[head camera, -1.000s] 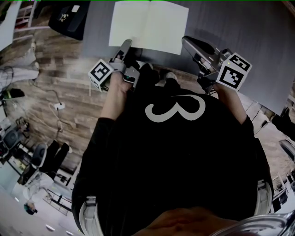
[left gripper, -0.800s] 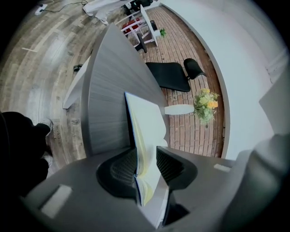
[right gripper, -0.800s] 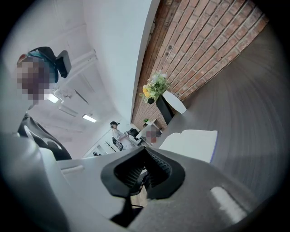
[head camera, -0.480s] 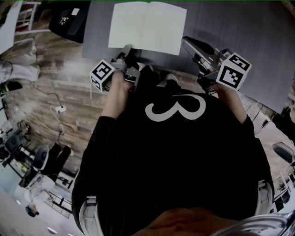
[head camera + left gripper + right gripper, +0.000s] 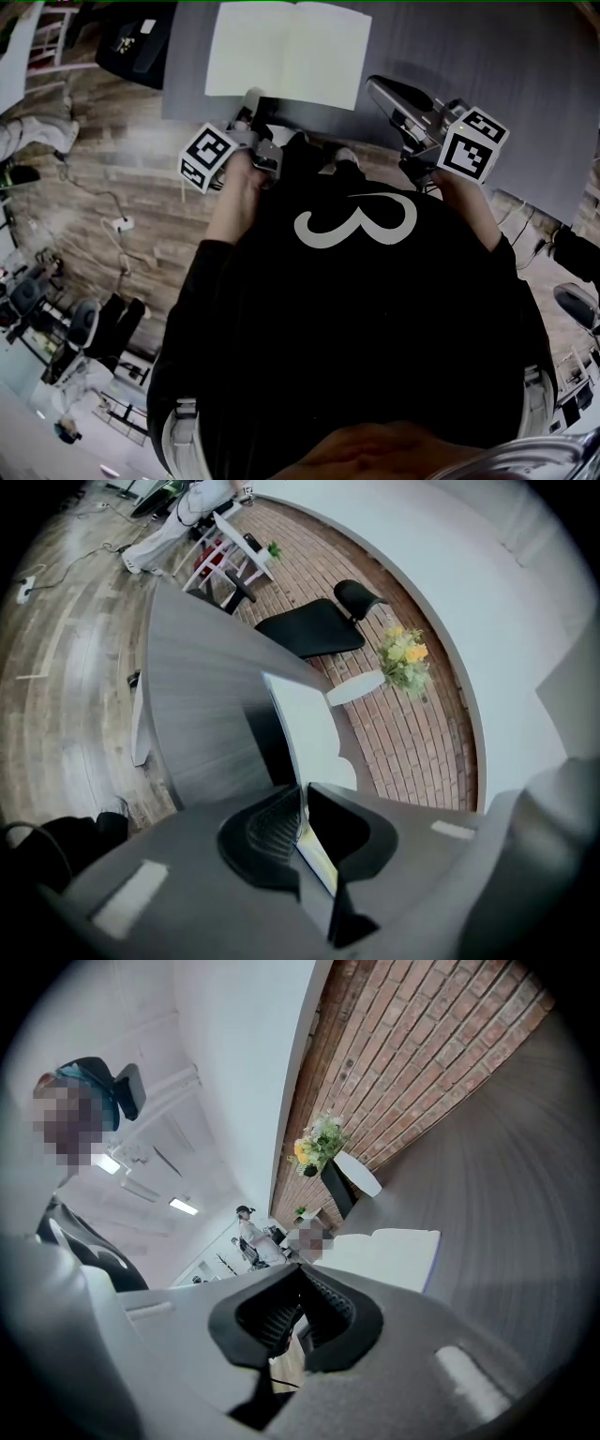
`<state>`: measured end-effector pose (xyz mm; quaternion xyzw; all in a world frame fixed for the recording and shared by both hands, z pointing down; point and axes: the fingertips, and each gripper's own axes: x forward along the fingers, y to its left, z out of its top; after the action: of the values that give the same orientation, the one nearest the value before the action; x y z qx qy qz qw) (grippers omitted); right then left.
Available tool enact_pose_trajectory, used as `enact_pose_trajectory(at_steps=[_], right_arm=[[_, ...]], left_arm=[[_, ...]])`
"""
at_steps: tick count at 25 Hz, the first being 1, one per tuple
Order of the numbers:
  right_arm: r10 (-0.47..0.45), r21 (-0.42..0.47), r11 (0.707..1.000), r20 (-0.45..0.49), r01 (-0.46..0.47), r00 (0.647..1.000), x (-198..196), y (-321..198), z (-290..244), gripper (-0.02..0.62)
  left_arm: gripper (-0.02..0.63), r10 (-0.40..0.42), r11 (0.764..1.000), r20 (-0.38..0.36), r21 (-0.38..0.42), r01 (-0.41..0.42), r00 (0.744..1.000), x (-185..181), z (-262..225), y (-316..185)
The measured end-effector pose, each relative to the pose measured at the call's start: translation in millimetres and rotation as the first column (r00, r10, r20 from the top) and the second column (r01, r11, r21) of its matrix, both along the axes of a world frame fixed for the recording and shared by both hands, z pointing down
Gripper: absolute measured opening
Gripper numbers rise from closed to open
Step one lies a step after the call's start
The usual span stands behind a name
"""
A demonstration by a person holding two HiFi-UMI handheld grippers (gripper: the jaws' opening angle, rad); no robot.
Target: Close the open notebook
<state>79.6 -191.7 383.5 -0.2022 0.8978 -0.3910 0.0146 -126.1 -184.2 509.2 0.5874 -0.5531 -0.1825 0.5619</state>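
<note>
- Two tools show in the head view, one in each hand of a person in a black top (image 5: 347, 309). The notebook (image 5: 286, 52) lies open, pages up, on the grey surface (image 5: 487, 56), close to its near edge and toward its near left corner.
- In that same view the left tool (image 5: 249, 97) reaches over the surface's near edge and its tip meets the near edge of the notebook's left half. The right tool (image 5: 375, 86) sits at the near edge just beside the notebook's near right corner. From here I cannot tell whether it touches.
- Left gripper view: the left tool (image 5: 302, 808) has just been closing its jaws, and they now stand narrow, pinched on a thin leaf of the notebook (image 5: 300, 724). The leaf's pale edge runs between the pads and the white sheet carries on ahead, with a dark band along one side. I cannot tell whether it is a page or the cover. Beyond the surface stand a black chair (image 5: 314, 625) and some flowers (image 5: 403, 658).
- Right gripper view: the right tool (image 5: 300, 1274) has its jaws drawn together with nothing between them. The notebook (image 5: 384, 1251) lies open ahead on the surface, apart from the jaws, and a brick wall (image 5: 422, 1044) rises behind.
</note>
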Motion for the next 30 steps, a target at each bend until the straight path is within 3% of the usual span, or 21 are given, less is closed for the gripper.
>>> enact_pose_trajectory(at_steps=[2, 6, 12, 18, 24, 30], right_arm=[[-0.001, 0.001, 1.0, -0.001, 0.001, 1.0, 0.6, 0.1, 2.3, 0.003], [-0.003, 0.004, 1.0, -0.001, 0.003, 1.0, 5.4, 1.2, 7.5, 0.003], [0.003, 0.002, 1.0, -0.01, -0.003, 1.0, 6.7, 2.1, 13.1, 0.003], [0.017, -0.004, 1.0, -0.017, -0.017, 1.0, 8.7, 1.8, 19.7, 0.003], [0.027, -0.005, 1.0, -0.017, -0.027, 0.999, 9.2, 1.4, 19.1, 0.003], [0.039, -0.01, 0.999, -0.02, -0.039, 0.999, 10.5, 0.5, 21.1, 0.003]], left_arm=[[0.048, 0.032, 0.999, 0.041, 0.038, -0.033, 0.999, 0.5, -2.4, -4.6], [0.044, 0.058, 0.997, 0.179, 0.031, -0.065, 0.982, 4.8, -4.0, -3.8], [0.038, 0.153, 0.981, 0.411, 0.043, -0.187, 0.898, 9.5, -11.1, -8.4], [0.034, 0.249, 0.949, 0.613, 0.001, -0.316, 0.75, 12.8, -14.9, -14.0], [0.034, 0.3, 0.919, 0.729, -0.049, -0.391, 0.615, 19.3, -21.2, -17.4], [0.043, 0.354, 0.872, 0.801, -0.096, -0.481, 0.482, 34.9, -20.2, -19.1]])
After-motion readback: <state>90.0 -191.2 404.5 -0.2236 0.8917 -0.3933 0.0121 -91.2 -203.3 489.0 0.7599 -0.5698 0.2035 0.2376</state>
